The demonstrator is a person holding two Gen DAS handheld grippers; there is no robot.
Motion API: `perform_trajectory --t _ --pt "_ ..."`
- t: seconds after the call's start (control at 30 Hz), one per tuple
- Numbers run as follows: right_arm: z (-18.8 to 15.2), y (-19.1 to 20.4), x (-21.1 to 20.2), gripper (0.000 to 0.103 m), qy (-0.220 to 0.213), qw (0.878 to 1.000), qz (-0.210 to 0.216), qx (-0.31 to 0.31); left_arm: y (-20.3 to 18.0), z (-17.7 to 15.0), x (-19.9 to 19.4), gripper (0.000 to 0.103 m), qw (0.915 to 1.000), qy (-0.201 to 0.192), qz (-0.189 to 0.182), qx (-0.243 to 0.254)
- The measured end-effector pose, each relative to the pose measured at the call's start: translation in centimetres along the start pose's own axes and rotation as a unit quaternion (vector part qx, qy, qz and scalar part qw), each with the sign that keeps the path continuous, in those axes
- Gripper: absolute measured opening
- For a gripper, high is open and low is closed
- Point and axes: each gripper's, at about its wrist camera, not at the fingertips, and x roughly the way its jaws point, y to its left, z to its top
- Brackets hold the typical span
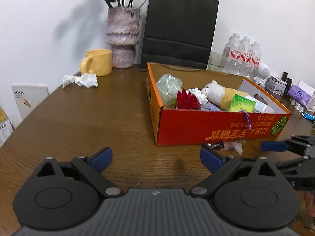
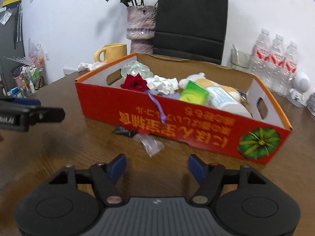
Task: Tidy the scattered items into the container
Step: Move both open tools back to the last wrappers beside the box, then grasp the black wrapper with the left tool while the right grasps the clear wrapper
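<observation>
A red cardboard box (image 1: 216, 127) (image 2: 118, 104) stands on the brown table. It holds a red rose (image 2: 135, 83), a plush toy (image 1: 220, 93), a green packet (image 2: 194, 93), crumpled paper and a white bottle. A dark wrapper (image 2: 124, 131) and a clear candy wrapper (image 2: 151, 144) lie on the table against the box's near wall; both show in the left wrist view (image 1: 214, 144) (image 1: 234, 146). Crumpled tissue (image 1: 80, 80) lies by the mug. My left gripper (image 1: 156, 157) is open and empty. My right gripper (image 2: 157, 166) is open and empty, just short of the clear wrapper.
A yellow mug (image 1: 97, 62), a purple vase (image 1: 123, 39) and a black paper bag (image 1: 177, 31) stand at the back. Water bottles (image 1: 242, 57), a white figurine (image 2: 299, 86) and small items crowd the right side.
</observation>
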Motion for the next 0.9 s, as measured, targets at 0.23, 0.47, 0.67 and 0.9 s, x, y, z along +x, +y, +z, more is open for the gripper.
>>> perform_trajectory --t 0.23,0.47,0.67,0.9 --pt "1.4 0.6 2.0 0.052 0.005 1.0 0.006 -0.01 0.5 -0.1 0.5 0.095 0.9997 0.01 -0.021 -0.009" --pt "1.2 0.0 2.1 0.021 0.015 0.999 0.043 -0.004 -0.1 0.1 1.1 0.093 0.9989 0.023 -0.035 -0.019" --pt "-0.1 -1.3 0.6 0.021 0.01 0.999 0.032 -0.007 -2.4 0.2 2.6 0.084 0.998 0.041 -0.042 -0.023" --pt "-1.2 -4.3 -0.7 0.021 0.009 1.0 0.006 0.006 -6.6 0.4 5.2 0.079 0.9986 0.049 -0.017 -0.014"
